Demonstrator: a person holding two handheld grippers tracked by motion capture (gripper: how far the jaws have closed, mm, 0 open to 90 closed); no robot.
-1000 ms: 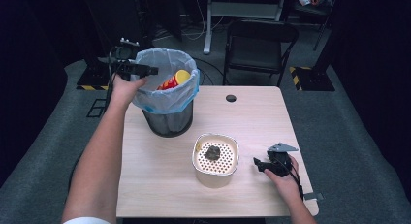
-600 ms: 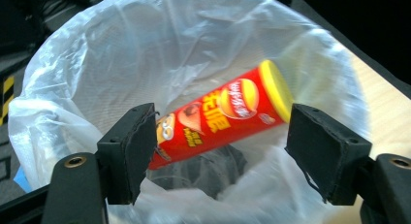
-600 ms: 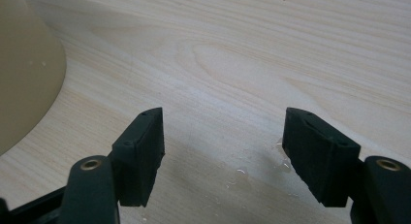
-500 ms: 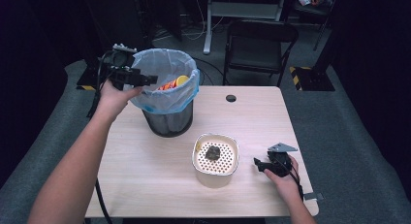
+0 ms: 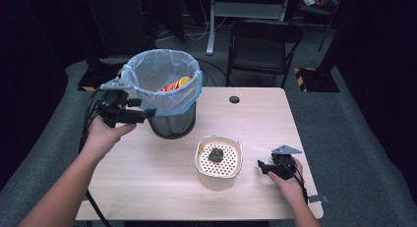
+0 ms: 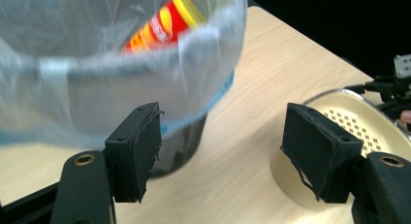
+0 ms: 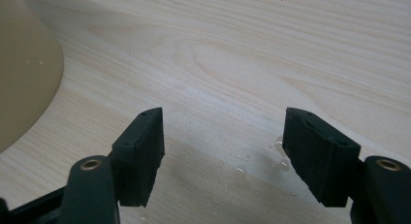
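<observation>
- High view: a person's left hand is holding the left gripper level, just beside the left wall of a black bin at the table's far left.
- Left gripper view: its jaws have just been closing in, yet they are standing apart with nothing between them. The bin's pale plastic liner is hanging close ahead.
- The bin is standing upright on the wooden table, and a red and orange can with a yellow lid is leaning inside it.
- A small dark round cap is lying on the table behind and to the right of the bin.
- A cream bowl with a perforated insert is sitting right of the bin, well apart from it, and is carrying a dark lump in its middle.
- The right hand is resting the right gripper on the table near the bowl's right side, pointing toward it.
- Right gripper view: its jaws are standing apart over bare wood, gripping nothing. The bowl's wall is showing at the left edge, and a few water drops are glistening between the jaws.
- A folding chair is standing beyond the table's far edge.
</observation>
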